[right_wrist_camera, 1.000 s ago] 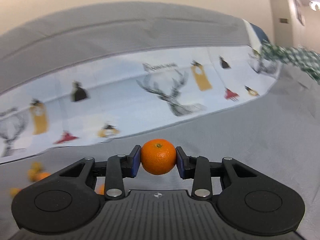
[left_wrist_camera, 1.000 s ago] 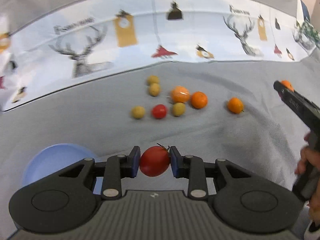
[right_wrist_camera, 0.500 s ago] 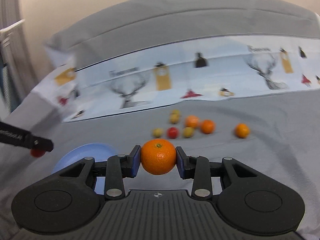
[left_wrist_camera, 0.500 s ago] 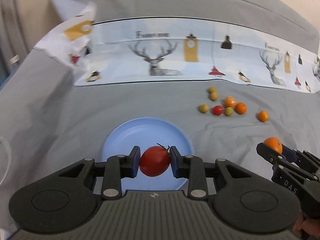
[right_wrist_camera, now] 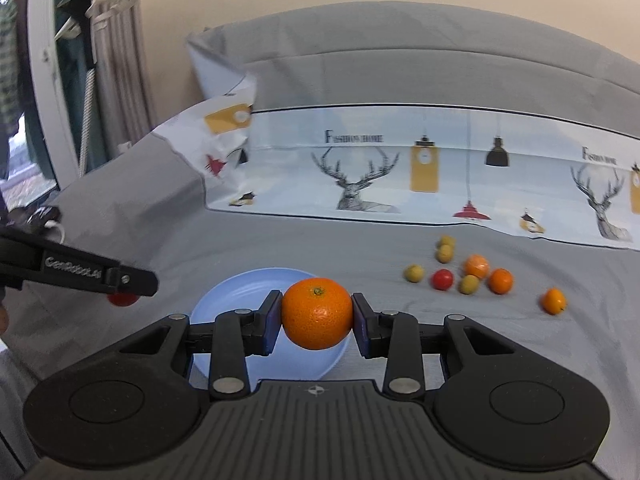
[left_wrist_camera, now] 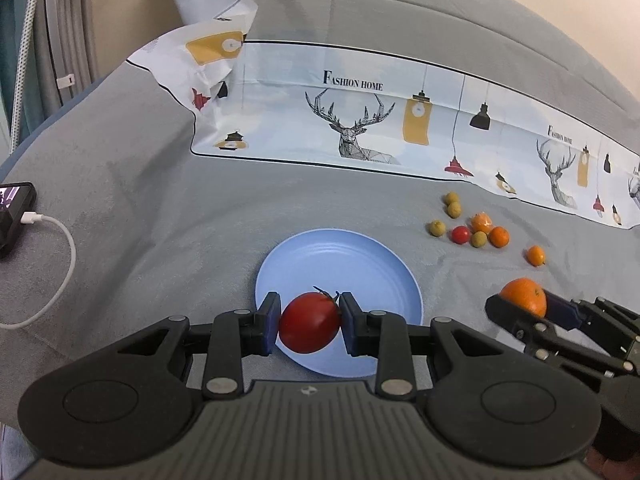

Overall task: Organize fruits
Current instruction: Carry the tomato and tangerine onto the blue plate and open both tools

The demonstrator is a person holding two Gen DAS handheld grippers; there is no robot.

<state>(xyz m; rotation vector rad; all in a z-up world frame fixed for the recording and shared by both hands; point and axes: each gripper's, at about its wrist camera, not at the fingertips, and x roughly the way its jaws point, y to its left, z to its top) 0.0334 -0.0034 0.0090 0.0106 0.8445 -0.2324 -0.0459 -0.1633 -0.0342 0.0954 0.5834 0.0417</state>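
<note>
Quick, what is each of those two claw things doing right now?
Left gripper: jaws closed on a red tomato.
Right gripper: jaws closed on an orange mandarin.

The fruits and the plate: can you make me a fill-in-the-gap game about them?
1. The left tool is shut on a red ____.
2. The right tool is shut on an ____.
3. The plate on the grey cloth is coloured ____.
4. The number of fruits lying on the plate is ____.

Missing words: tomato; orange; blue; zero
</note>
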